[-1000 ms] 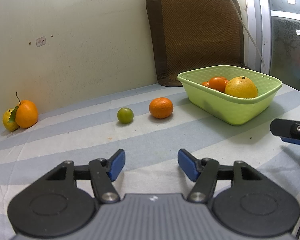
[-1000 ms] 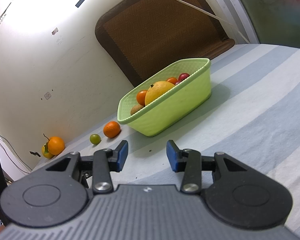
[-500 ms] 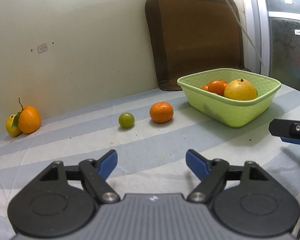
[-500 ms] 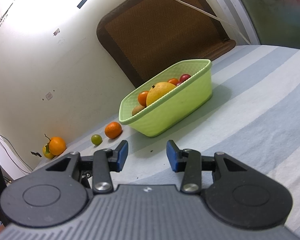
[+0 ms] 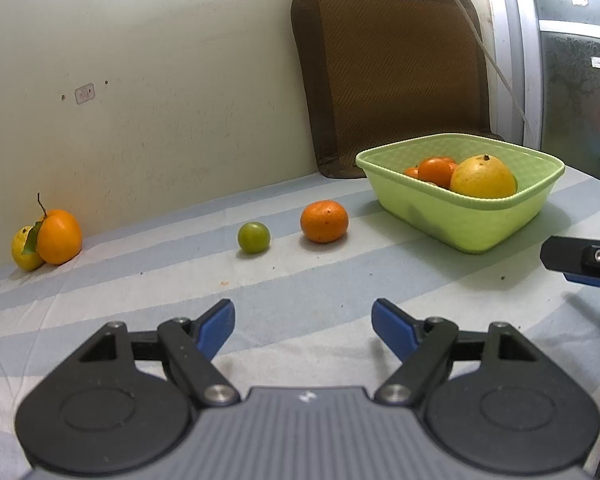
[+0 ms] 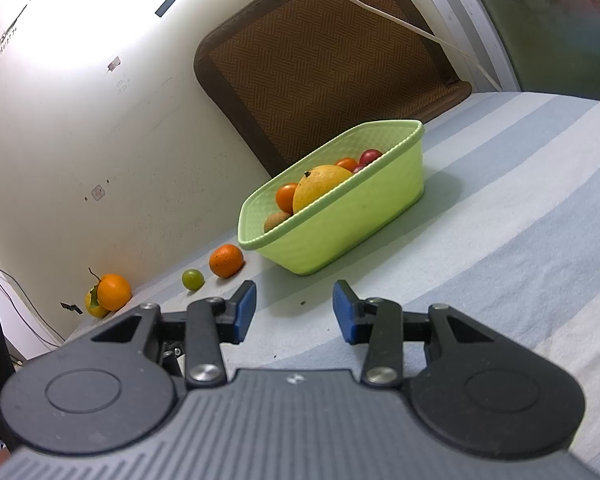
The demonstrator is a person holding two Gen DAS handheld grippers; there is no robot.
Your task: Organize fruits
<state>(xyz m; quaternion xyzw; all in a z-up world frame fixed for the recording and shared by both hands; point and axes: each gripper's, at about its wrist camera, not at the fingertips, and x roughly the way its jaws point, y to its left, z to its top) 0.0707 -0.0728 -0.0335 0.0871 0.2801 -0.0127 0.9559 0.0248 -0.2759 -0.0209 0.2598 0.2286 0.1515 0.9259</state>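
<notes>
A light green basket point(image 5: 496, 222) point(image 6: 364, 216) stands on the striped cloth and holds a large yellow-orange citrus point(image 5: 482, 176) point(image 6: 320, 186), small orange fruits and a red one. To its left lie a tangerine point(image 5: 324, 221) point(image 6: 226, 260) and a small green fruit point(image 5: 253, 237) point(image 6: 192, 279). By the wall at far left sit an orange with a leaf point(image 5: 59, 236) point(image 6: 113, 297) and a yellow fruit point(image 5: 25, 249). My left gripper point(image 5: 303, 322) is open and empty, short of the loose fruits. My right gripper point(image 6: 293, 306) is open, narrower, empty, in front of the basket.
A brown woven cushion point(image 5: 396, 76) point(image 6: 320, 64) leans on the wall behind the basket, with a white cable point(image 5: 484, 48) across it. The right gripper's finger point(image 5: 580, 258) juts in at the right edge of the left wrist view. The blue-and-white striped cloth point(image 5: 139, 300) spreads out ahead.
The left gripper's jaws have spread wider apart. The right gripper's jaws keep the same gap. Neither hand nor any fruit has shifted noticeably.
</notes>
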